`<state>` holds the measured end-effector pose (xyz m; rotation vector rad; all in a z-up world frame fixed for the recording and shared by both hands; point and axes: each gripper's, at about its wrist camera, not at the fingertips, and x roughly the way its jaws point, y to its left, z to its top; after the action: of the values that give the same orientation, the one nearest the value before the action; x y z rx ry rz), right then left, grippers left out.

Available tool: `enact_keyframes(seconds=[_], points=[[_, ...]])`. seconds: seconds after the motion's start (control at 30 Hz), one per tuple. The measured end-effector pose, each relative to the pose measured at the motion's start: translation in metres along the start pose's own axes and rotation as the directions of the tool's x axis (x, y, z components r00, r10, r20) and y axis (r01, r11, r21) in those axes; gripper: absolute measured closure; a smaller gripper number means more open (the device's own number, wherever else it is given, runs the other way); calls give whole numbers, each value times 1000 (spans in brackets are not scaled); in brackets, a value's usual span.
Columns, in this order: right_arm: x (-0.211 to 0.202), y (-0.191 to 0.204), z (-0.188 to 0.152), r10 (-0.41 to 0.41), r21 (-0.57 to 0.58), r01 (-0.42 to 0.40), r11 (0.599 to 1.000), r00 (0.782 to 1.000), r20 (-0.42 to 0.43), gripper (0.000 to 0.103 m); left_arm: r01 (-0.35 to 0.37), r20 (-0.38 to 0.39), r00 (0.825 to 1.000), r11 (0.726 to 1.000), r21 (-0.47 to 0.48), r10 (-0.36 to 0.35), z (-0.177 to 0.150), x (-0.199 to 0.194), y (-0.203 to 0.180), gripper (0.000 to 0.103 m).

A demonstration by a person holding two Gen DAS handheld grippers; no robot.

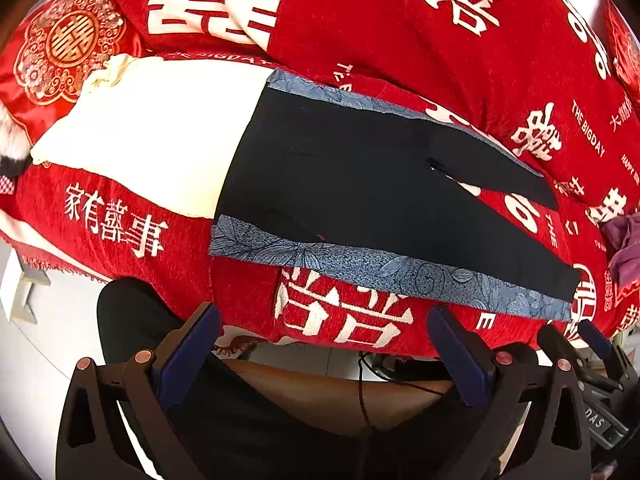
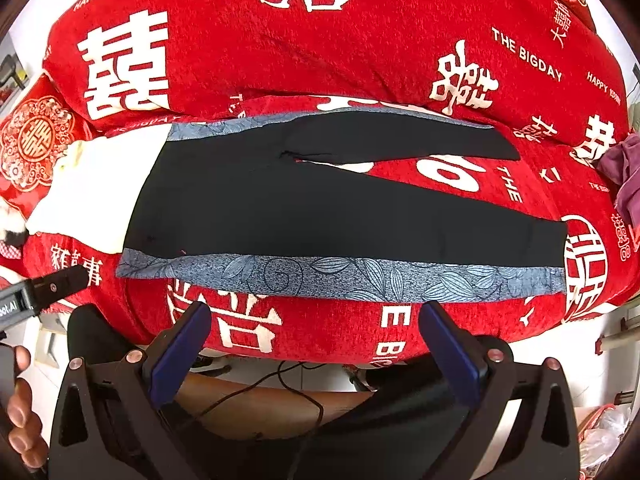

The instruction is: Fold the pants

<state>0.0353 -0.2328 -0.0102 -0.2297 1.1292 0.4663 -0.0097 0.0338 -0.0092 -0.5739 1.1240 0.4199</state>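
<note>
Black pants [image 1: 360, 184] [image 2: 320, 204] with blue-grey leaf-patterned side stripes [image 2: 340, 276] lie flat on a red cover [image 1: 400, 32] [image 2: 280, 48] printed with white characters. The waist is at the left, partly over a white cloth [image 1: 152, 132] [image 2: 92, 188]. The two legs spread apart toward the right. My left gripper [image 1: 324, 309] hovers open over the cover's front edge, short of the near stripe, holding nothing. The right gripper [image 2: 316, 306] stands open and empty in the same way, further right along the near leg. Neither touches the pants.
A red embroidered cushion [image 1: 68, 44] [image 2: 32, 140] sits at the far left. A purple cloth [image 1: 624, 248] [image 2: 624, 168] lies at the right end. Dark cables [image 2: 280, 384] run over a brown surface below the cover's edge. A person's hand [image 2: 20, 420] shows at lower left.
</note>
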Motion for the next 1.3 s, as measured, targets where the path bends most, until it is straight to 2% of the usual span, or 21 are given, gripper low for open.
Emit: enact_keyframes(seconds=[0.13, 0.3, 0.47, 0.63, 0.77, 0.93, 0.97, 1.03, 1.07, 1.1, 1.23, 1.3], points=[[9, -7, 0, -3, 22, 3, 1000, 1000, -18, 0, -25, 12, 1000, 999, 25, 25, -2, 2, -6, 0], [21, -10, -3, -13, 28, 14, 999, 999, -36, 0, -93, 45, 995, 993, 72, 89, -4, 6, -13, 0], [31, -11, -6, -17, 22, 18, 1000, 998, -55, 0, -116, 83, 991, 988, 100, 108, -6, 10, -15, 0], [28, -19, -5, -47, 26, 47, 999, 999, -25, 0, -151, 133, 982, 981, 124, 134, -4, 17, -11, 0], [29, -30, -3, -40, 54, 40, 998, 999, -4, 0, -141, 141, 982, 985, 103, 126, 1, 27, 1, 0], [26, -45, -2, 41, 99, -53, 994, 992, 120, 0, -134, 149, 981, 988, 71, 122, 7, 44, 12, 0], [26, -50, -3, 61, 125, -81, 989, 986, 157, 0, -134, 153, 981, 988, 75, 121, 8, 47, 12, 0], [28, -60, -7, 114, 168, -163, 972, 956, 270, 0, -150, 149, 980, 984, 96, 135, 12, 56, 9, 0], [32, -61, -7, 127, 172, -182, 968, 948, 290, 0, -155, 150, 979, 983, 101, 139, 15, 60, 8, 0], [39, -62, -5, 130, 160, -181, 970, 949, 288, 0, -155, 149, 979, 982, 104, 138, 19, 65, 6, 0], [77, -57, 18, 108, 88, -127, 988, 976, 190, 0, -144, 116, 984, 985, 99, 132, 34, 86, 0, 0], [88, -57, 27, 137, 76, -150, 986, 978, 156, 0, -147, 97, 986, 983, 109, 137, 39, 96, -5, 0]])
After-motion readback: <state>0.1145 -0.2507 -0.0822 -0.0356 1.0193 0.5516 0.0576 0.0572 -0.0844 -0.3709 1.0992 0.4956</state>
